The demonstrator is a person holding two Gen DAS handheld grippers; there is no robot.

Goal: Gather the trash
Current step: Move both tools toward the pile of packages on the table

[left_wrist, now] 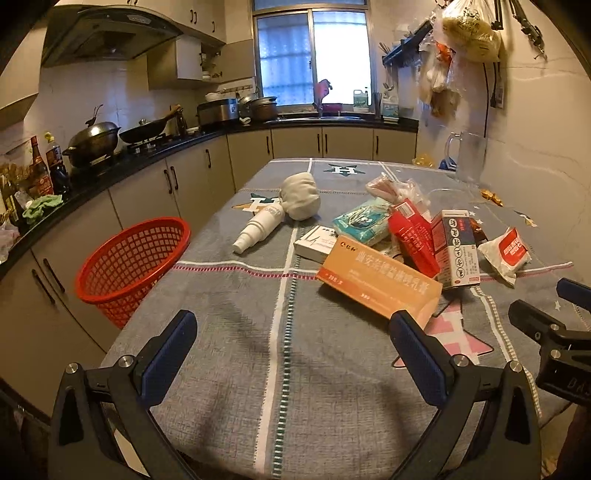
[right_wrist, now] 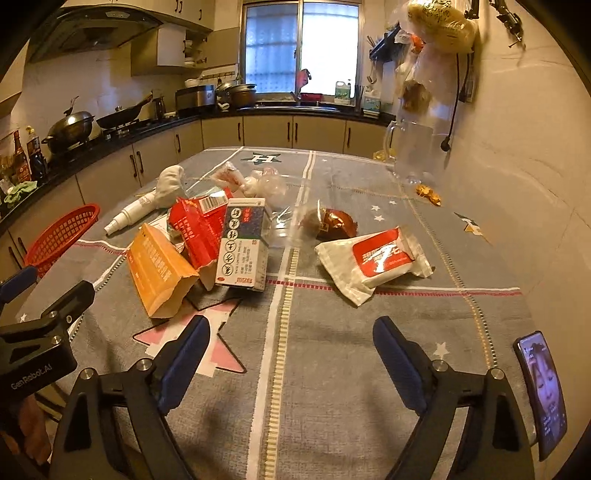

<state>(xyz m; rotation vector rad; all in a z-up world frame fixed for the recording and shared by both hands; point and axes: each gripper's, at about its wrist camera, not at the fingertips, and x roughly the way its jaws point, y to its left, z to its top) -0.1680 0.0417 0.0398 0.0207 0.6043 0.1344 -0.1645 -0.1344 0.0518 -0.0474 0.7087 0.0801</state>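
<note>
Trash lies in a heap on the grey tablecloth (left_wrist: pixel 240 350): an orange box (left_wrist: pixel 380 282) (right_wrist: pixel 157 271), a torn red box (left_wrist: pixel 413 236) (right_wrist: pixel 201 230), a white carton (left_wrist: pixel 458 249) (right_wrist: pixel 242 245), a white-and-red packet (left_wrist: pixel 506 253) (right_wrist: pixel 376 260), a teal pack (left_wrist: pixel 364 221), a small white box (left_wrist: pixel 314 243), a white bottle (left_wrist: pixel 260 227) (right_wrist: pixel 129 214), a cloth bundle (left_wrist: pixel 301 197) and a brown wrapper (right_wrist: pixel 330 223). A red mesh basket (left_wrist: pixel 133 264) (right_wrist: pixel 61 236) stands off the table's left edge. My left gripper (left_wrist: pixel 293 341) is open near the orange box. My right gripper (right_wrist: pixel 291 343) is open short of the packet.
A phone (right_wrist: pixel 543 397) stands at the table's right edge. A clear glass jug (right_wrist: pixel 413 151) and a gold wrapper (right_wrist: pixel 428 194) sit by the right wall. Kitchen counters with pots (left_wrist: pixel 94 142) run along the left and back. Plastic bags (left_wrist: pixel 465 33) hang on the wall.
</note>
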